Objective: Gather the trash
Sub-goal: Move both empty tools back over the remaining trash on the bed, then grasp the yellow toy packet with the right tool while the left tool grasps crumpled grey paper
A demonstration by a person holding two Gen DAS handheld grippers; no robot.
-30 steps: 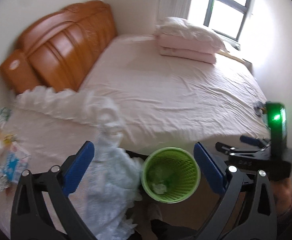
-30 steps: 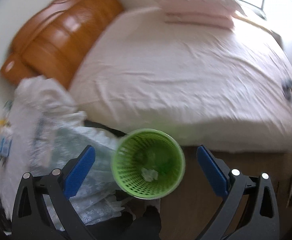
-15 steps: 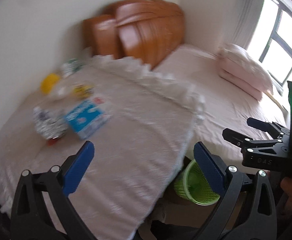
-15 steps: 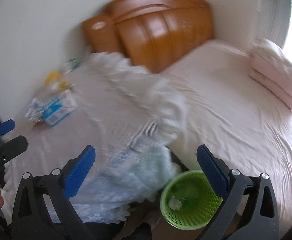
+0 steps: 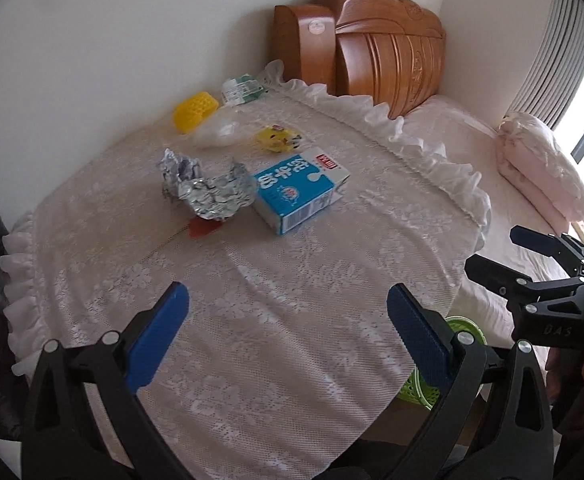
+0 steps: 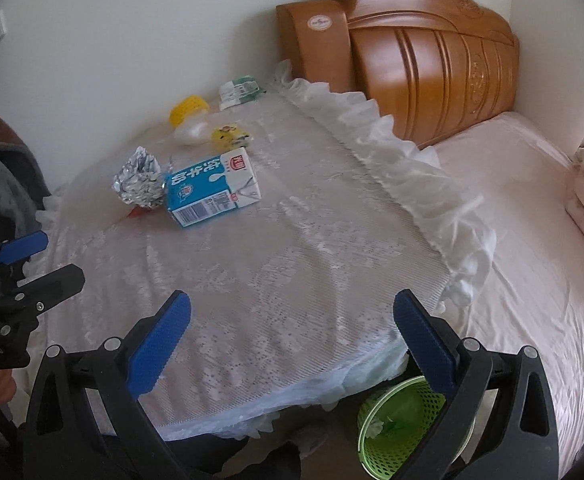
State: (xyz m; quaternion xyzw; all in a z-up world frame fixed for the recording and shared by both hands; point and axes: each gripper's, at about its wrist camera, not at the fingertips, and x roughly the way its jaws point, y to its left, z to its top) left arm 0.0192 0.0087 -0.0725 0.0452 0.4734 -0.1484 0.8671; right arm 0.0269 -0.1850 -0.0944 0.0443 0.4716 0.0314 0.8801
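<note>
We hold our left gripper (image 5: 288,312) and right gripper (image 6: 292,320) side by side above the lace-covered table (image 6: 292,248), both spread wide and empty; ahead lie the crumpled foil (image 5: 208,188) touching the blue milk carton (image 5: 299,192), while the green bin (image 6: 395,428) stands below the table's edge

left gripper (image 5: 288,320) fingers spread, empty | milk carton (image 5: 300,189) touching crumpled foil (image 5: 206,189) | lace tablecloth (image 5: 292,360)
</note>
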